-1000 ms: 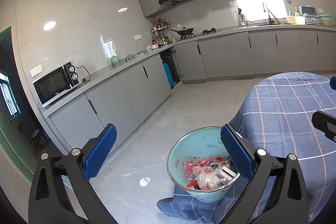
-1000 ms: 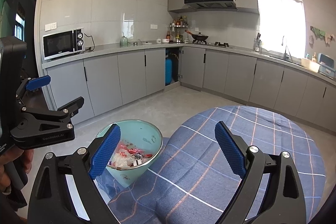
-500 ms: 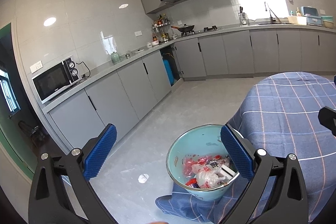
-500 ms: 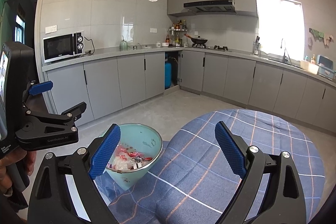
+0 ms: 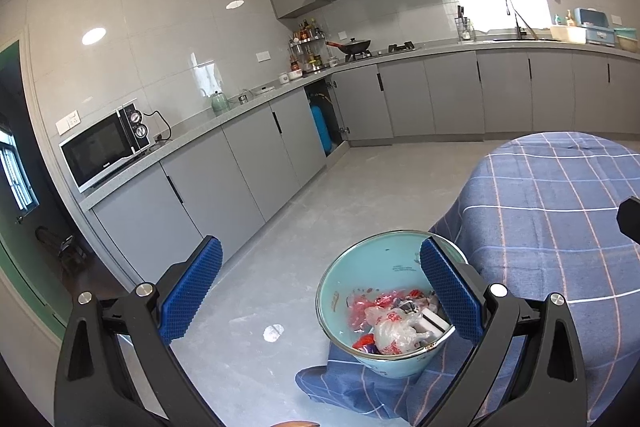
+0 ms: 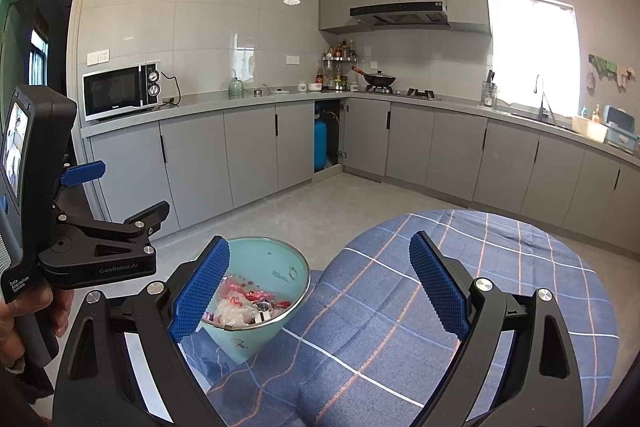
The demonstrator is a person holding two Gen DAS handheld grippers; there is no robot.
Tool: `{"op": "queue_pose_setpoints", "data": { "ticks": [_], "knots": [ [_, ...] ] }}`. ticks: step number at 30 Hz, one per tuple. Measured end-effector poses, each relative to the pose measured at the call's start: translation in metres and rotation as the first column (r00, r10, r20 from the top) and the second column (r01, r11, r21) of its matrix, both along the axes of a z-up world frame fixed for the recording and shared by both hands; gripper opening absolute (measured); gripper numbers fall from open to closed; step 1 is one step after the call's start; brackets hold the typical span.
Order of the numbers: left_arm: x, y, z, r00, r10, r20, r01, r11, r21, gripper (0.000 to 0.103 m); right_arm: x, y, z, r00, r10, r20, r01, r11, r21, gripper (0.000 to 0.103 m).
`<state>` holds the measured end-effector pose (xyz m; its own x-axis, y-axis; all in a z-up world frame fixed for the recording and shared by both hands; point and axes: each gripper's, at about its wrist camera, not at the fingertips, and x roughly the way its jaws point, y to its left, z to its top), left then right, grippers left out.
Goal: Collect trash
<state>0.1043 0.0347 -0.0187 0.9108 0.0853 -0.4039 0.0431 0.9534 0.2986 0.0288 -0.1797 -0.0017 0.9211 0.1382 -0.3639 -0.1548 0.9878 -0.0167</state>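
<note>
Grey kitchen cabinets [image 6: 256,151] line the walls behind your bench [image 6: 460,291], which is draped in blue checked cloth. Your left claw [image 5: 320,291] is spread wide and holds nothing; your right claw [image 6: 320,285] is spread wide and empty too. Beside the bench's left edge stands the bin [image 5: 356,279], with trash [image 5: 394,323] of wrappers and plastic inside.

Round surface under blue plaid cloth [image 6: 460,307] [image 5: 560,219], top bare. Grey concrete floor [image 5: 360,195] beside it carries teal trash bin [image 5: 384,267] [image 6: 276,267], cloth hem, small white scrap [image 5: 273,332].
</note>
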Motion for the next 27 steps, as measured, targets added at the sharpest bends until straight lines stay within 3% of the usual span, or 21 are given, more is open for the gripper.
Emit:
{"op": "queue_pose_setpoints", "data": {
  "ticks": [27],
  "knots": [
    [0.0023,0.0078,-0.0004,0.999,0.033,0.013,-0.033,0.999,0.005,0.098,-0.0002,0.0026,0.0043,1.000,0.009,0.005,-0.009,1.000,-0.009,0.090]
  ]
}}
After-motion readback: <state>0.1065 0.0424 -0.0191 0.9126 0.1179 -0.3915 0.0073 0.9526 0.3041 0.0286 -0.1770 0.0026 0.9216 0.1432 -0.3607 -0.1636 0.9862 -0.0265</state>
